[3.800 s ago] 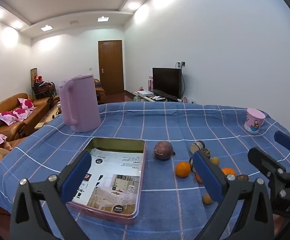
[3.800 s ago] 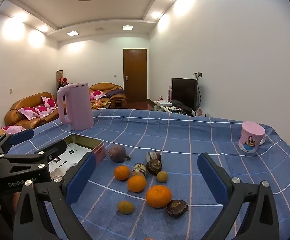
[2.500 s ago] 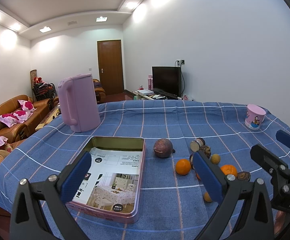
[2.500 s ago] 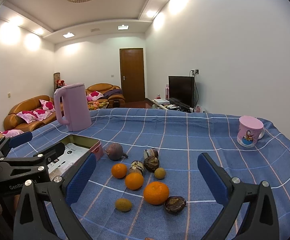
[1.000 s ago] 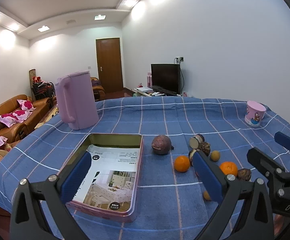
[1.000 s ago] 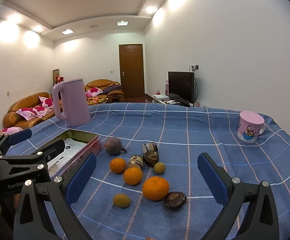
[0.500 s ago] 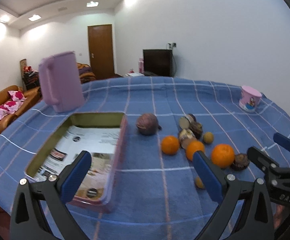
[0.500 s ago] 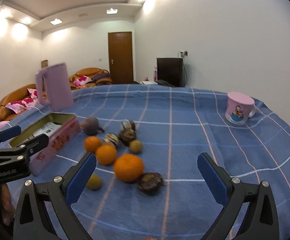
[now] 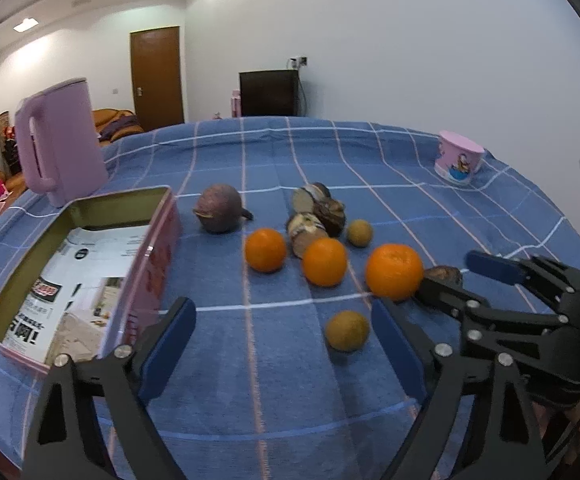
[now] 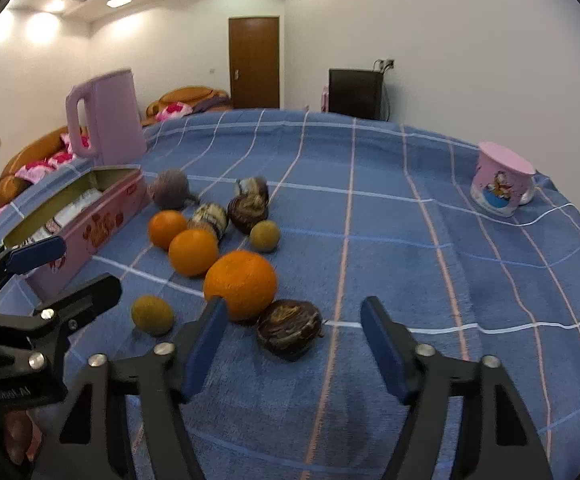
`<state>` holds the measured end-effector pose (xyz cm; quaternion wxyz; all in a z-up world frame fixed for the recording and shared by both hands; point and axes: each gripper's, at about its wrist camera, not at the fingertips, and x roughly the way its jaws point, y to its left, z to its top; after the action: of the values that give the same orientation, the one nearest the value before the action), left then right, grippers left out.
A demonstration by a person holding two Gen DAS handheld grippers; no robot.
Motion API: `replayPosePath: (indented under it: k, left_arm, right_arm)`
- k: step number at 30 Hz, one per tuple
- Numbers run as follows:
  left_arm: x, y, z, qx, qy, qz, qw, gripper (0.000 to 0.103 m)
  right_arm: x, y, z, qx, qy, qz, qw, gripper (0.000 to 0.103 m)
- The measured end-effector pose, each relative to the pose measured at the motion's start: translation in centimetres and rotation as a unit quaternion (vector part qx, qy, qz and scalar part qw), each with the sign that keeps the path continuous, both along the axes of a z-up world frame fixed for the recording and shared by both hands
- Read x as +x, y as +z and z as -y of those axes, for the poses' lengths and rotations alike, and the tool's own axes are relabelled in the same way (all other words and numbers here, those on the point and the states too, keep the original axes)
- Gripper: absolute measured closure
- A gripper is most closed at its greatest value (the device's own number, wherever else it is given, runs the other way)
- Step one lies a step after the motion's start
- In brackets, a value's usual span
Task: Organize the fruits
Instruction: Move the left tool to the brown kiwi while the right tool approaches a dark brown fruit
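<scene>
My right tongs (image 10: 290,344) are closing, still spread, around the dark fruit (image 10: 290,334) beside the big orange (image 10: 241,284); left tongs (image 9: 285,344) narrowing, empty. First pick starting.

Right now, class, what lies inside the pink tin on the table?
Inside the pink tin, only a printed paper sheet lining the bottom shows; no fruit. What lies under the sheet is hidden.
</scene>
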<state>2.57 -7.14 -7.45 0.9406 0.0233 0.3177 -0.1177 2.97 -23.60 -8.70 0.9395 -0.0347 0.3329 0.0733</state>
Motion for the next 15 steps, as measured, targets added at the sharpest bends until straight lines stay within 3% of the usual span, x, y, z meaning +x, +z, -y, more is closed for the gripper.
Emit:
replayPosePath:
  k: [6, 8, 13, 15]
  left_arm:
    - [0.1, -0.6, 0.7, -0.003, -0.024, -0.019, 0.9995, 0.023]
    - [0.2, -0.9, 1.1, -0.005, -0.034, -0.029, 0.999, 0.029]
    - [0.7, -1.5, 1.9, 0.001, -0.047, -0.048, 0.9977, 0.032]
    - [1.0, -1.7, 2.2, 0.001, -0.052, -0.056, 0.9971, 0.038]
  right_arm:
    - [0.4, -0.4, -0.1, 0.001, 0.013, -0.019, 1.0, 0.053]
    - [0.6, -0.5, -0.3, 0.001, 0.015, -0.024, 1.0, 0.054]
    - [1.5, -1.0, 0.0, 0.007, 0.011, -0.054, 0.998, 0.055]
    - [1.7, -1.1, 0.2, 0.013, 0.01, -0.062, 0.998, 0.059]
